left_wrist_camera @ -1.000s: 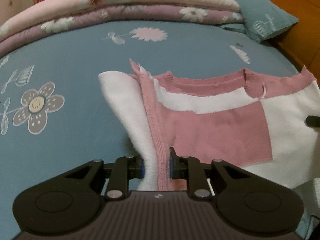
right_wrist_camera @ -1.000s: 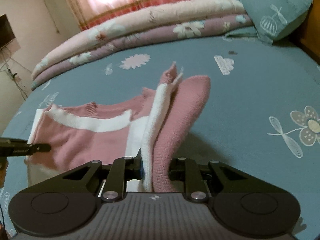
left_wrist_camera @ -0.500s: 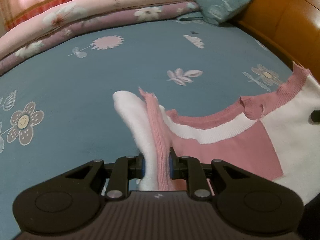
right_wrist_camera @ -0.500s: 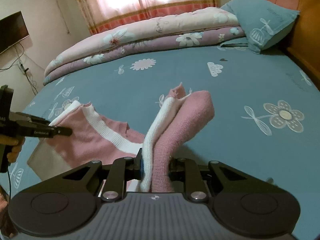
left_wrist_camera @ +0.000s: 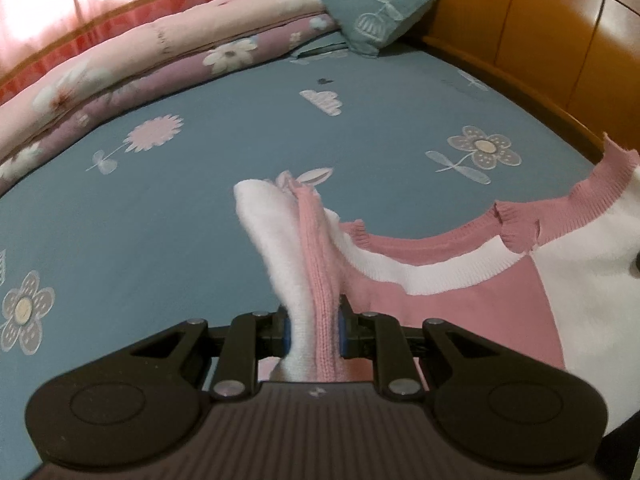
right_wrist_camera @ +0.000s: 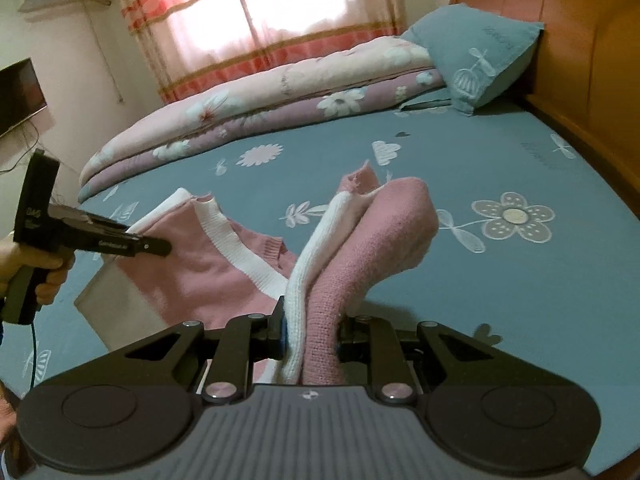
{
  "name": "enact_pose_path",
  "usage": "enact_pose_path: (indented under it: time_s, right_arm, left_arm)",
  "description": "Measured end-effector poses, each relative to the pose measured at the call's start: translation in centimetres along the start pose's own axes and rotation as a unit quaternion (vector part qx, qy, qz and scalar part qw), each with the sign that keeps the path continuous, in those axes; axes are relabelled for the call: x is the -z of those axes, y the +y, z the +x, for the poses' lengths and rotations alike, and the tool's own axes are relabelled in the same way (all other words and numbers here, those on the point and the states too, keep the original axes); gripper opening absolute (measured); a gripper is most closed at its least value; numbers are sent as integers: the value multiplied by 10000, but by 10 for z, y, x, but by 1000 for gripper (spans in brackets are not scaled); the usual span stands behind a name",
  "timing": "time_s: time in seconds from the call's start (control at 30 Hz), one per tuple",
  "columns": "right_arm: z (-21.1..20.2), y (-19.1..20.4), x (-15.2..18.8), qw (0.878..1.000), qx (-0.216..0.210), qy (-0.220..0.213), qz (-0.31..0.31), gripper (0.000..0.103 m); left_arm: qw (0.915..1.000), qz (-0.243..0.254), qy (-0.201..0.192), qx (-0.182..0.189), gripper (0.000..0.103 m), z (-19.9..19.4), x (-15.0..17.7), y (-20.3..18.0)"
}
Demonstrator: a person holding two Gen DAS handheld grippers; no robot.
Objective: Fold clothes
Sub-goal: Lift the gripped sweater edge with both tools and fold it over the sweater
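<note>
Both grippers pinching a pink-and-white sweater over the bed
The left gripper and right gripper are each clamping bunched sweater fabric, lower centre; the garment is stretching between them above the blue floral sheet

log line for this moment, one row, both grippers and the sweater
left gripper: shut on sweater | right gripper: shut on sweater | sweater: lifted above bed sheet | fold: not yet done

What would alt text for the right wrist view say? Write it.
The right gripper pinches a bunched pink and white sweater lifted above a blue flowered bed. At left, a hand holds the left gripper on the sweater's other side.
</note>
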State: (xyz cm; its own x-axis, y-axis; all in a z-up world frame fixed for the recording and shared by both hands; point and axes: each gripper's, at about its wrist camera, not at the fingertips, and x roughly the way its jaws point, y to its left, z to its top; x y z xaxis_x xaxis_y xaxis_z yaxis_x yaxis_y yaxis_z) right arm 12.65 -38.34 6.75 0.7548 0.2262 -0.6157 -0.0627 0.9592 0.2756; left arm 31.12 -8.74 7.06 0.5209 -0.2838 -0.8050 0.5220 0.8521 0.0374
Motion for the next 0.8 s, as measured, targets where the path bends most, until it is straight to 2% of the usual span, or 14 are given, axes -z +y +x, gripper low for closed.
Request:
enact_pose_path:
  time_s: [0.47,0.8]
  right_arm:
    - [-20,-72,3,9978,377,-442,315,23]
    - [-34,-128,5,9915,705,-877,654,23]
  left_arm:
    - [9984,524,-6,206,17,64,-88,-69]
    - [9956,787,-277,418,17,103,-159,-123]
